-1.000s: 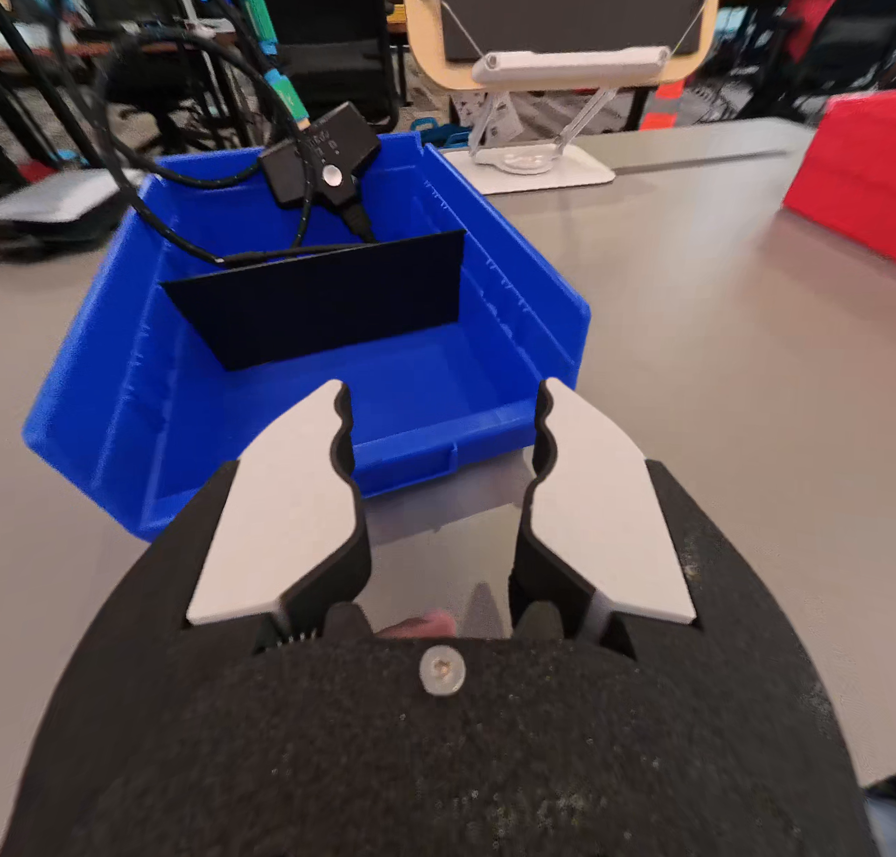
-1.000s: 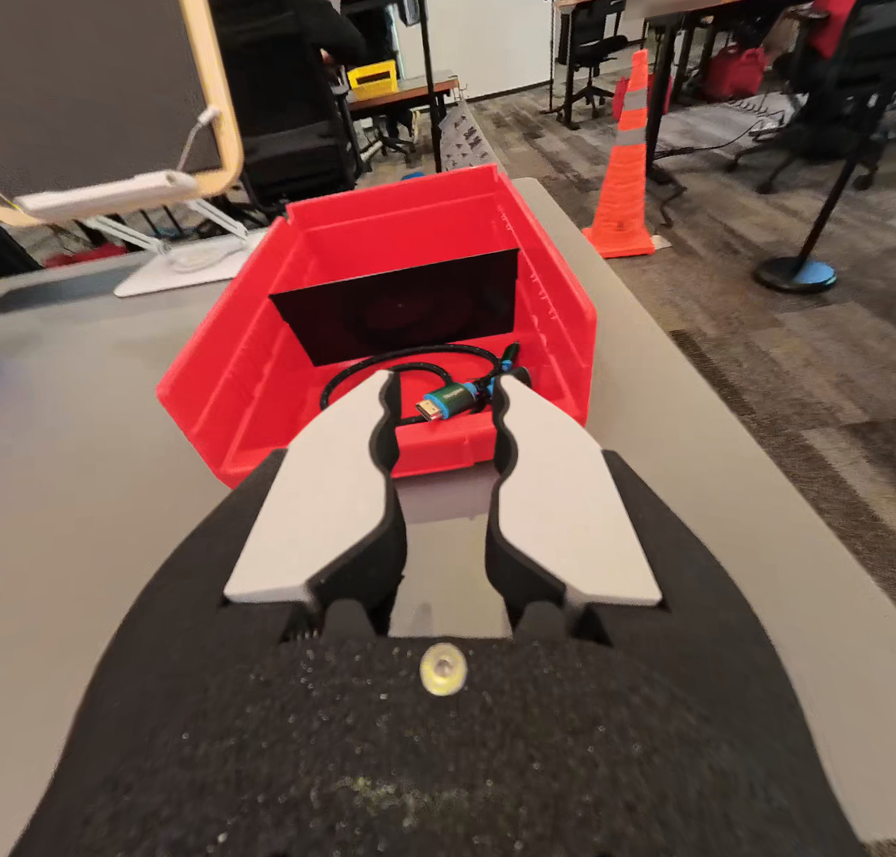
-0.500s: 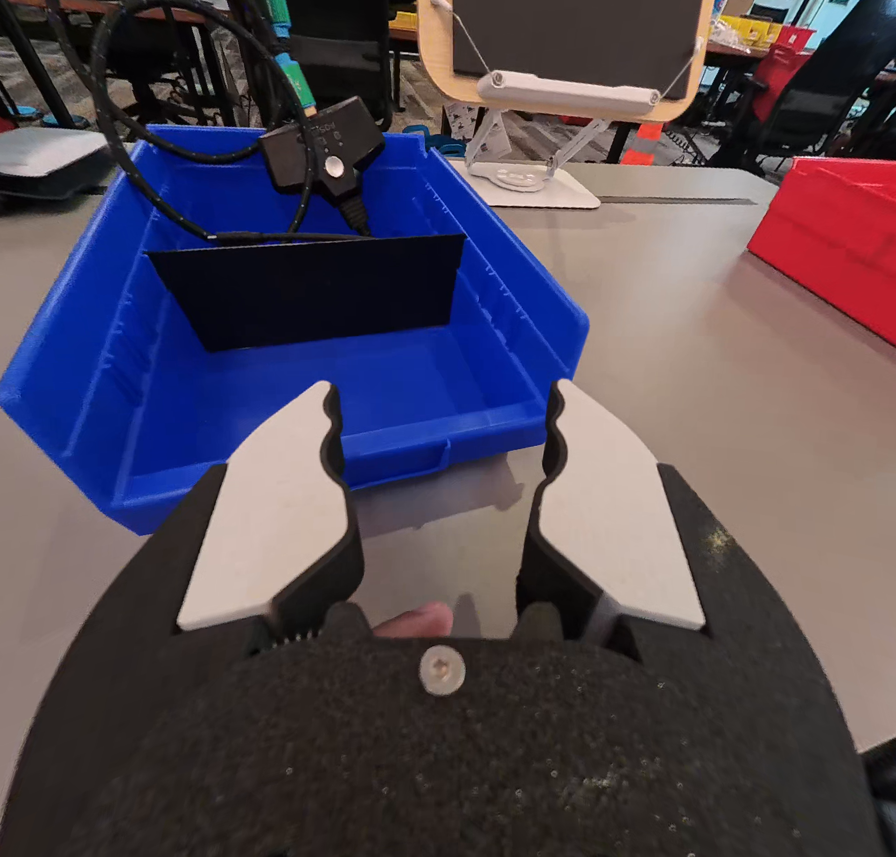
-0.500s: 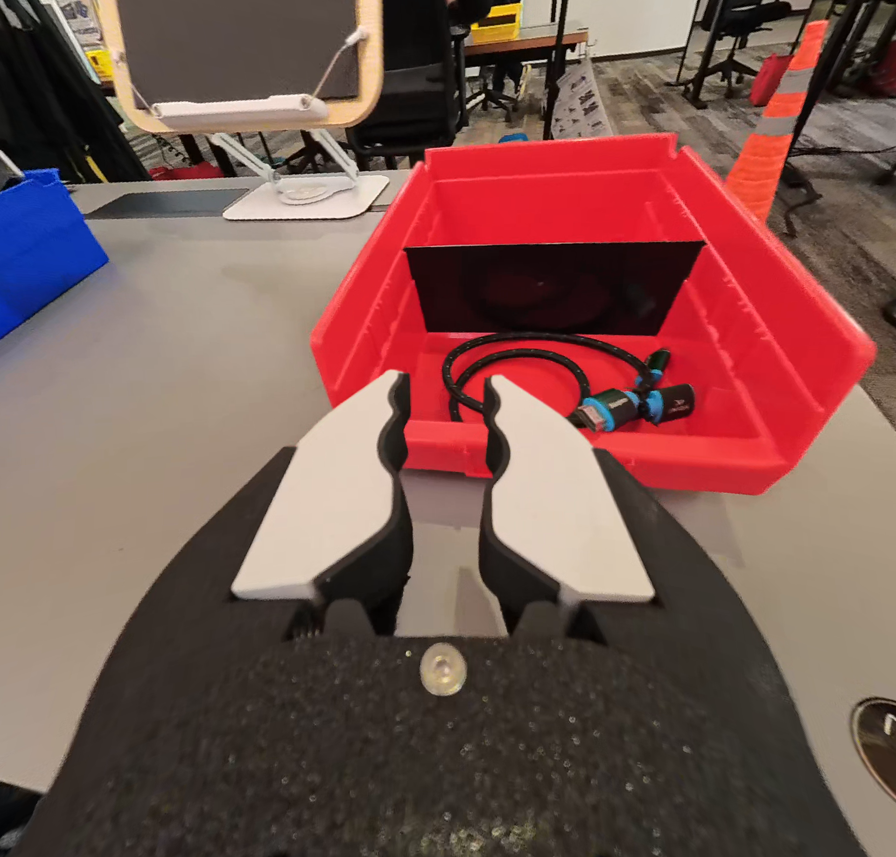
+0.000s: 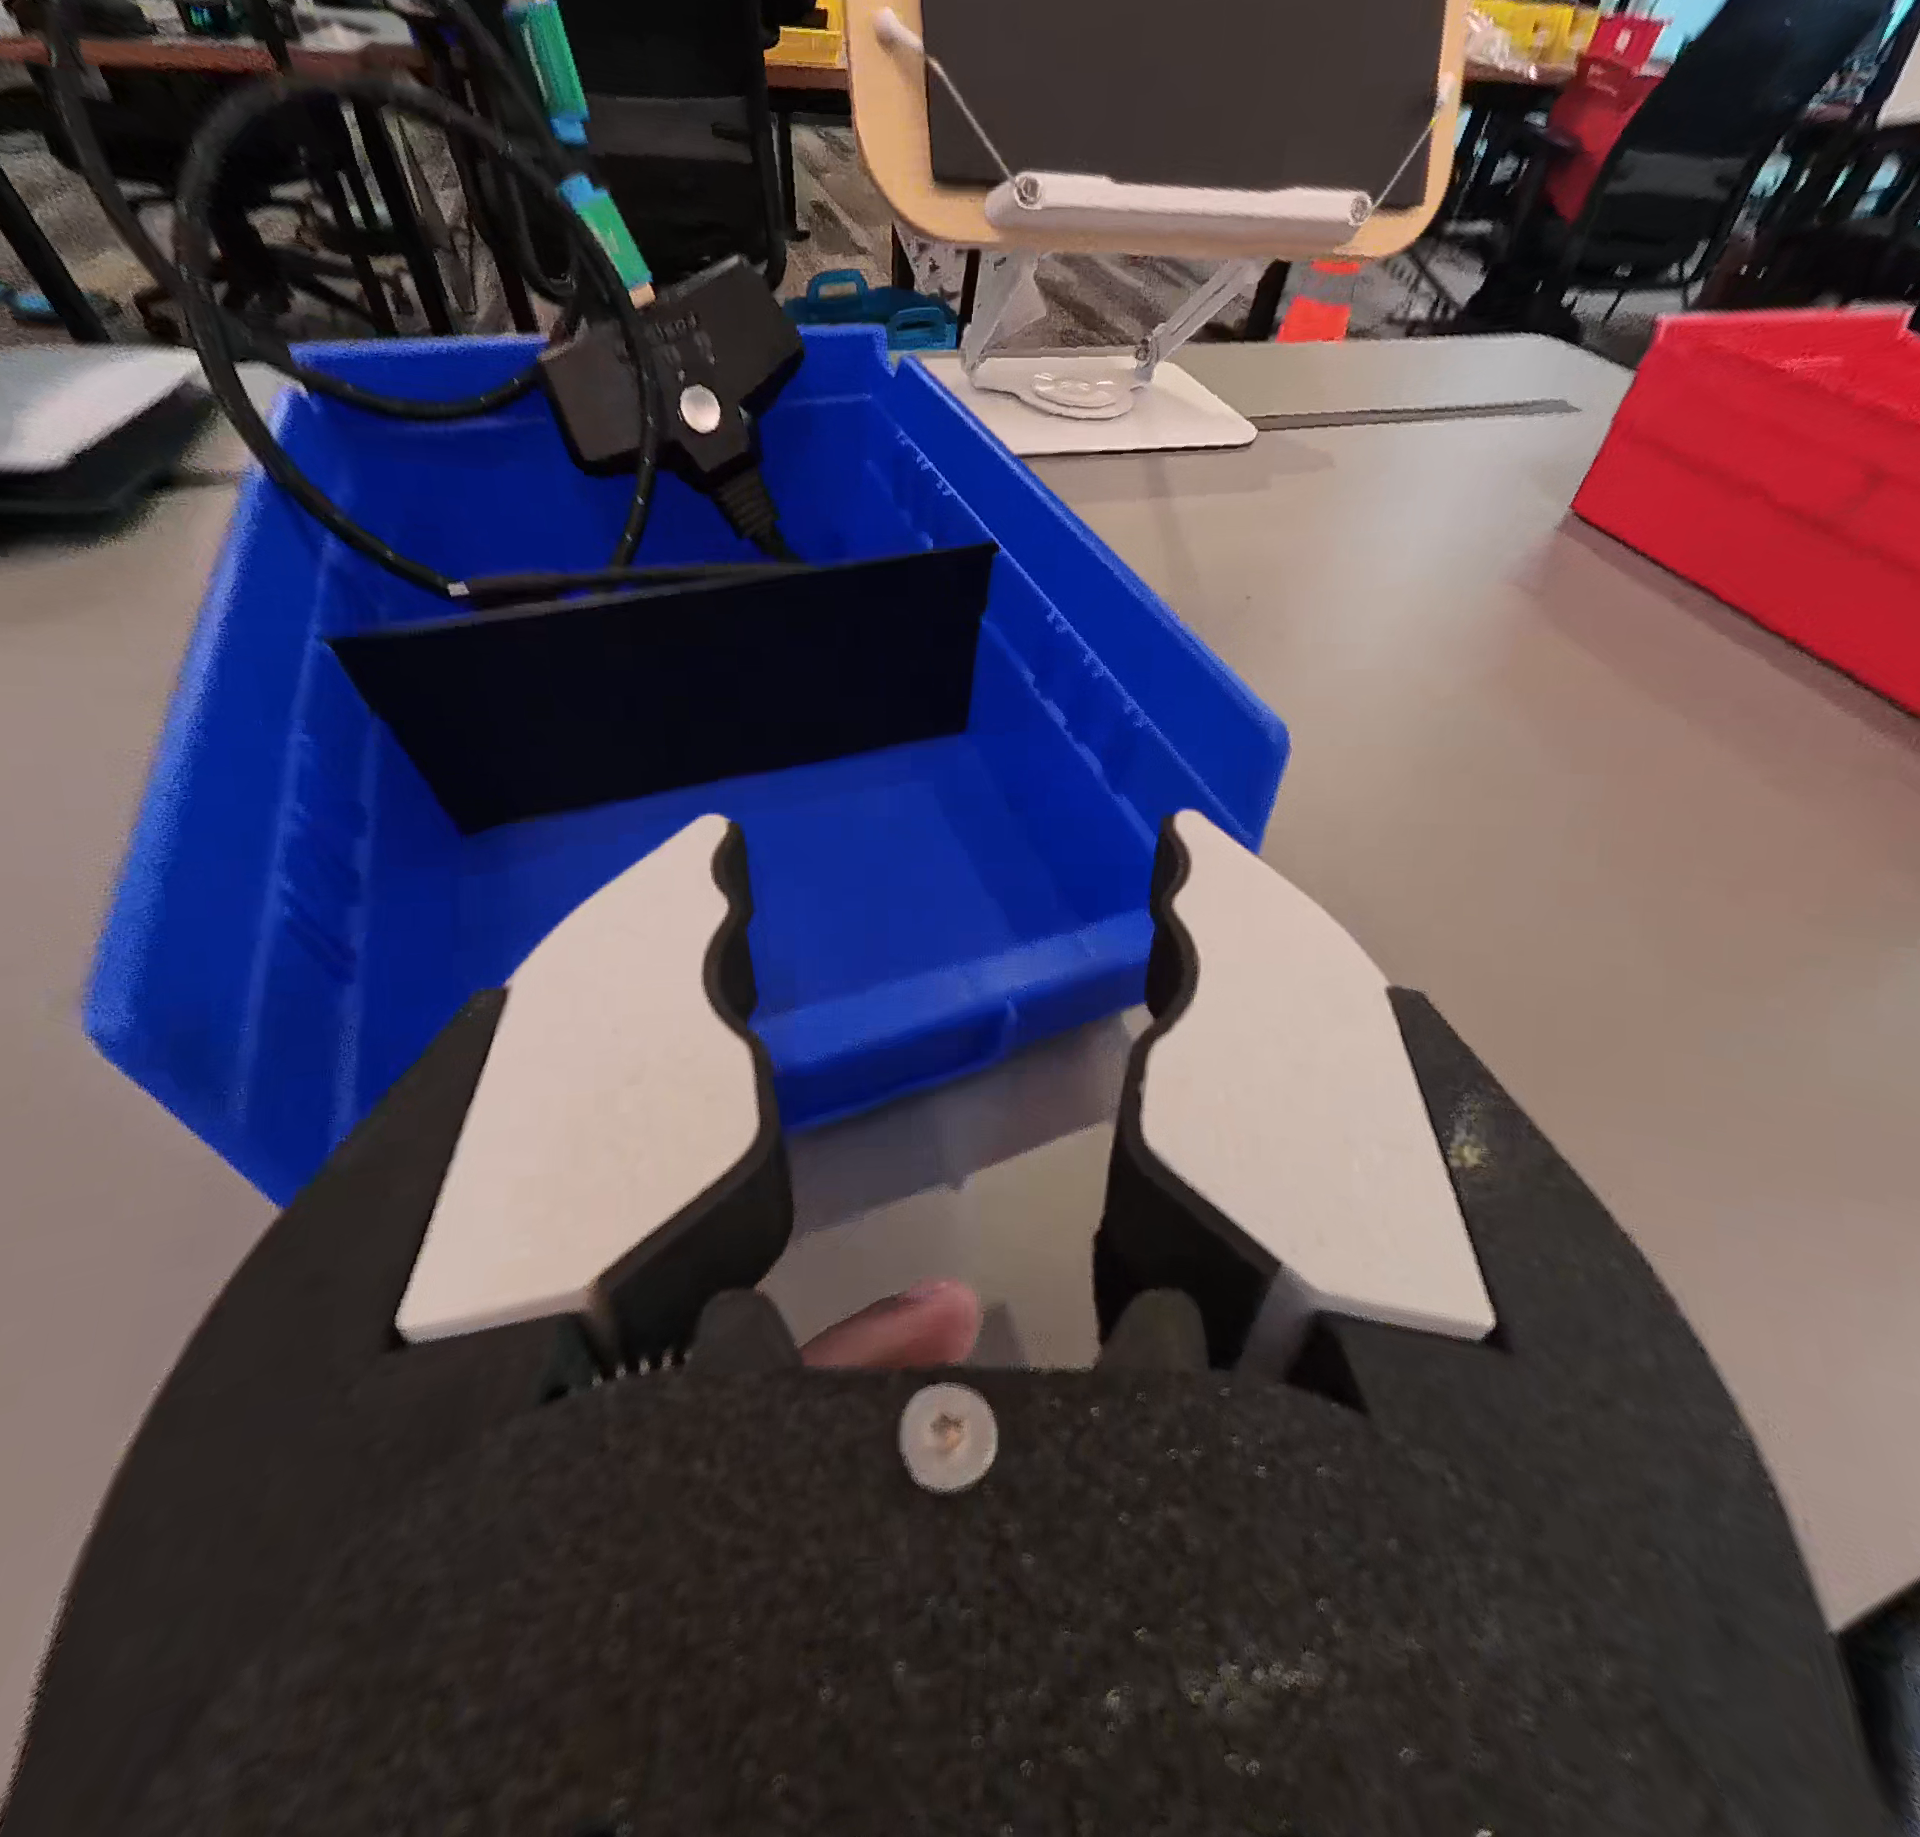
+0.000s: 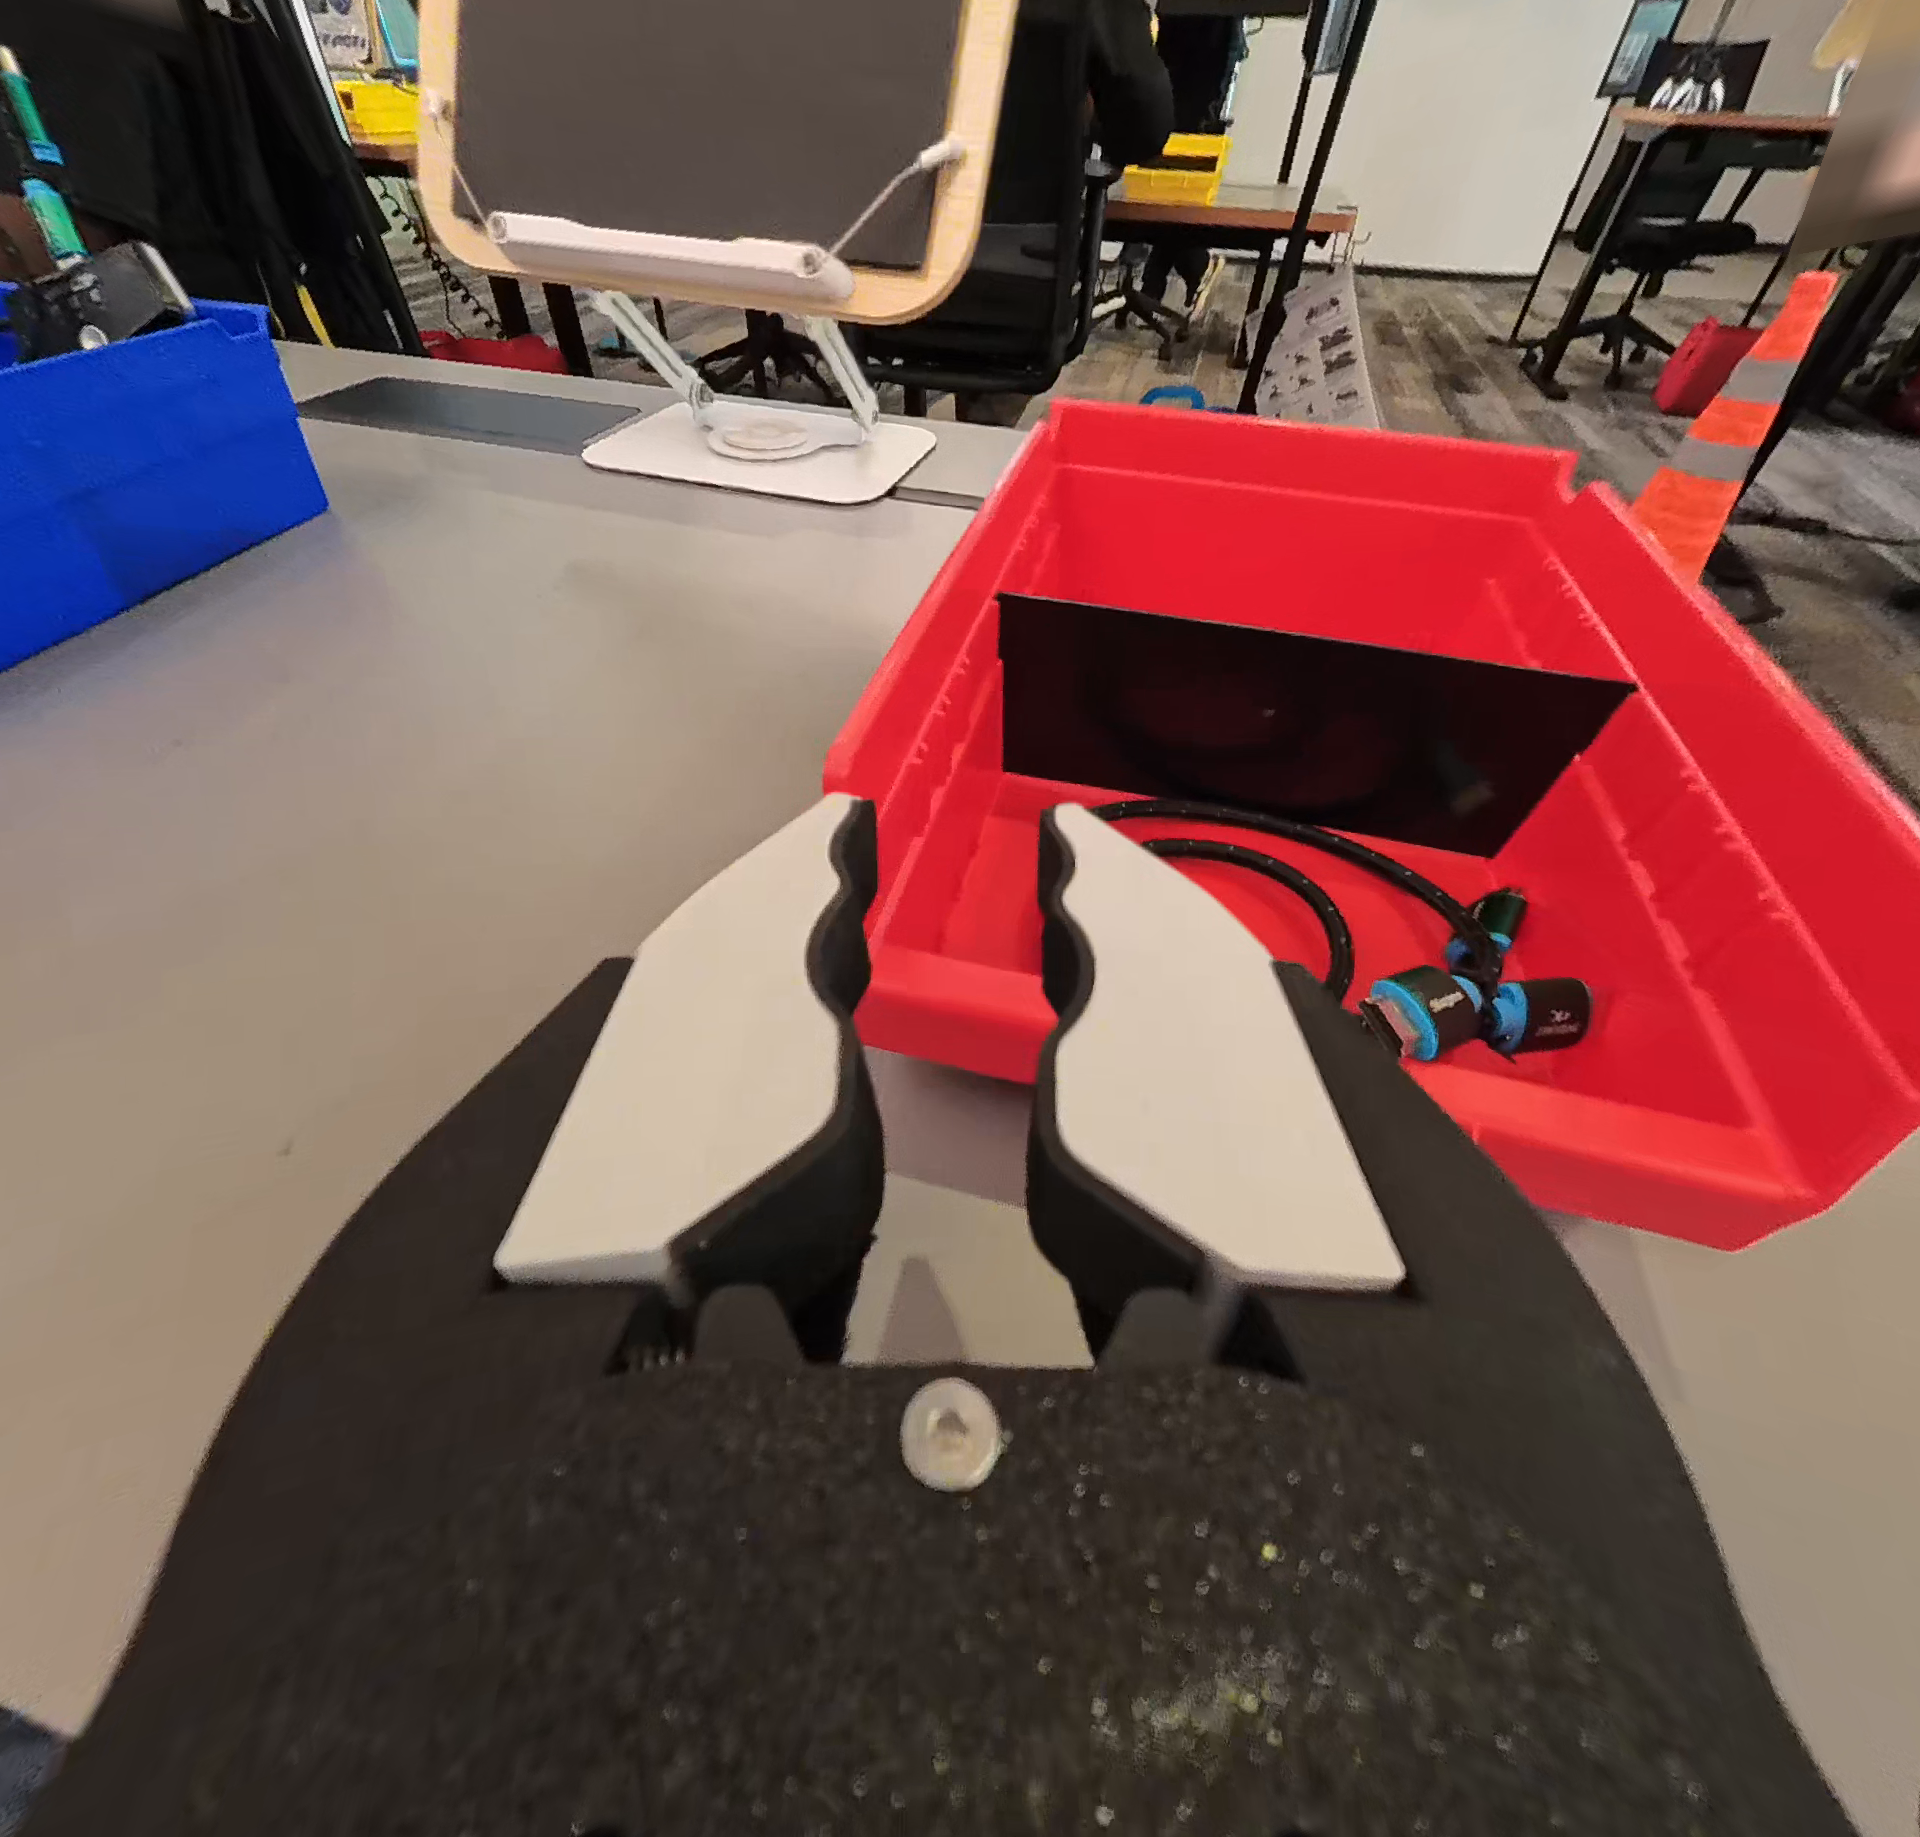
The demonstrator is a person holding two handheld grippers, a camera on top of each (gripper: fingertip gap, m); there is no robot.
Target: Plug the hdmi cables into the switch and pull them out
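In the left wrist view a black HDMI switch [image 5: 675,385] leans on the back wall of a blue bin [image 5: 312,852], behind a black divider [image 5: 665,686]. A black braided cable [image 5: 312,229] with a green and blue plug [image 5: 597,229] loops up from it. My left gripper [image 5: 945,852] is open and empty over the bin's front rim. In the right wrist view a coiled black HDMI cable [image 6: 1340,883] with blue-banded plugs [image 6: 1455,1008] lies in the front part of a red bin [image 6: 1299,499]. My right gripper [image 6: 956,842] is open a little and empty, at the red bin's front left corner.
A wood-framed dark panel on a white stand [image 5: 1143,208] stands at the table's far edge between the bins. The red bin's corner [image 5: 1766,478] shows at the right in the left wrist view; the blue bin [image 6: 135,457] shows at the left in the right wrist view. A black divider [image 6: 1299,717] crosses the red bin. Chairs, desks and an orange cone [image 6: 1714,457] stand beyond the grey table [image 6: 416,748].
My right gripper has swung left, so the red bin and its cable now sit to the right of the fingers. My left gripper has shifted slightly forward over the blue bin's front rim.
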